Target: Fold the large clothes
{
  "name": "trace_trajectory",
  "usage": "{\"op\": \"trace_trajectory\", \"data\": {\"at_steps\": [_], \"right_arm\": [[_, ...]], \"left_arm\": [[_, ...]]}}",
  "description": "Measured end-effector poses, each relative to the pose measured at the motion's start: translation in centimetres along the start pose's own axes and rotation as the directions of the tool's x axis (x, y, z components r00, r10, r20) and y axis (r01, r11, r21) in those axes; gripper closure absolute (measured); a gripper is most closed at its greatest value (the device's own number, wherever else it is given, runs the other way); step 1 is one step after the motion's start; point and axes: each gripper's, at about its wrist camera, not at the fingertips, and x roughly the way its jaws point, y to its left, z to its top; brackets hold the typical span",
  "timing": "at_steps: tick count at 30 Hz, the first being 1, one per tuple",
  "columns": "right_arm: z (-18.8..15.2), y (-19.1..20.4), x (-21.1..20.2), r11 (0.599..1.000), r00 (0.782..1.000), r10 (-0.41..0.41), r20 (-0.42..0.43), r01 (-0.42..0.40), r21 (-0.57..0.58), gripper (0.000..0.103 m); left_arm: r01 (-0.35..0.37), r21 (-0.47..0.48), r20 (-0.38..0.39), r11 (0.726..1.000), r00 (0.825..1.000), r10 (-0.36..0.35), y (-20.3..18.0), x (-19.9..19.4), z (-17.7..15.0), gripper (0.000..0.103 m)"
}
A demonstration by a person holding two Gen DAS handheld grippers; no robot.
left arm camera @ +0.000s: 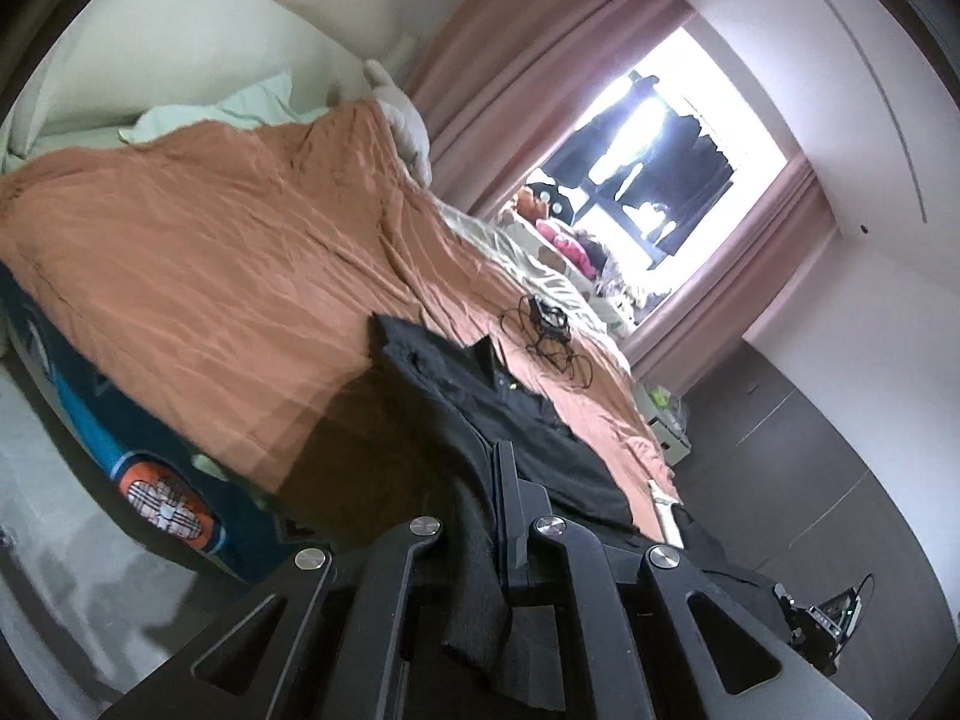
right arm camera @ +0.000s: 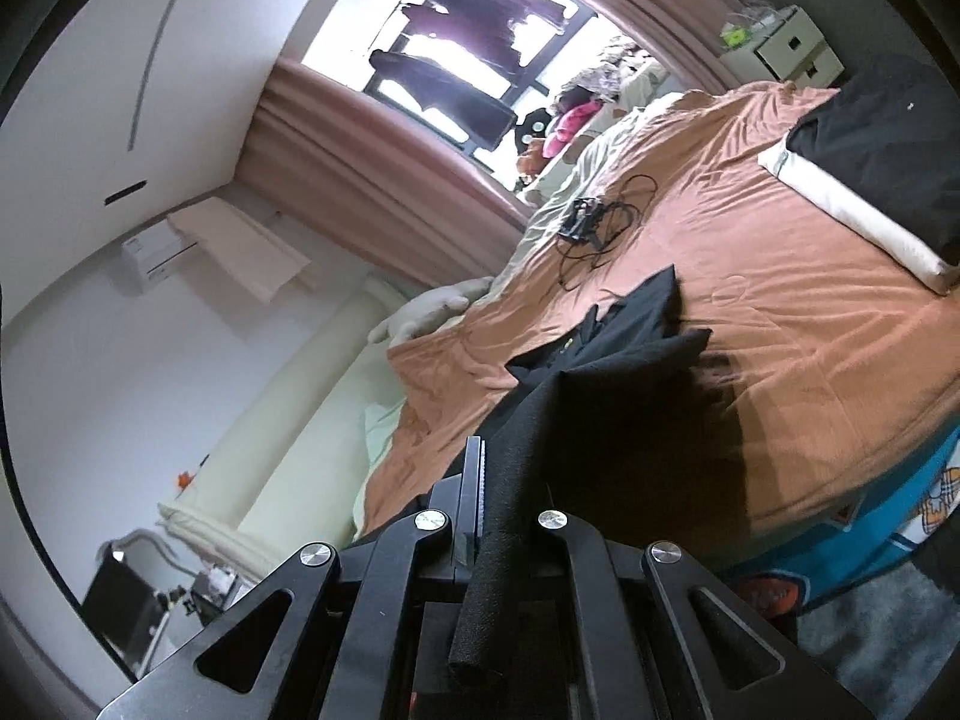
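Observation:
A large black collared garment (left arm camera: 480, 402) lies on the orange bedspread (left arm camera: 228, 252), its collar end far from me. My left gripper (left arm camera: 489, 480) is shut on the garment's near edge, and cloth hangs down between the fingers. In the right wrist view the same black garment (right arm camera: 606, 360) stretches from the bed up into my right gripper (right arm camera: 498, 480), which is shut on a rolled edge of it. Both grippers hold the near end lifted above the bed edge.
A tangle of black cable with a small device (left arm camera: 543, 324) lies on the bedspread beyond the collar. Folded black and cream clothes (right arm camera: 870, 168) are stacked at the bed's far side. Pillows (left arm camera: 240, 108), pink curtains (left arm camera: 540, 90) and a white drawer unit (right arm camera: 786, 48) surround the bed.

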Motion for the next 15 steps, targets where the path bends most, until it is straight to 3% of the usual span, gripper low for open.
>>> {"op": "trace_trajectory", "data": {"at_steps": [7,15], "right_arm": [[-1.6,2.6,-3.1,0.998,0.999,0.049,0.016,-0.049,-0.029,0.099],[-0.9,3.1,-2.3,0.999,0.999,0.02,0.025,-0.019,-0.043,0.099]], "left_arm": [[0.015,0.043,0.049,0.999,0.999,-0.017,-1.4,-4.3,0.5,0.1],[0.006,0.037,0.059,0.999,0.998,-0.008,-0.9,-3.6,1.7,0.1]]}}
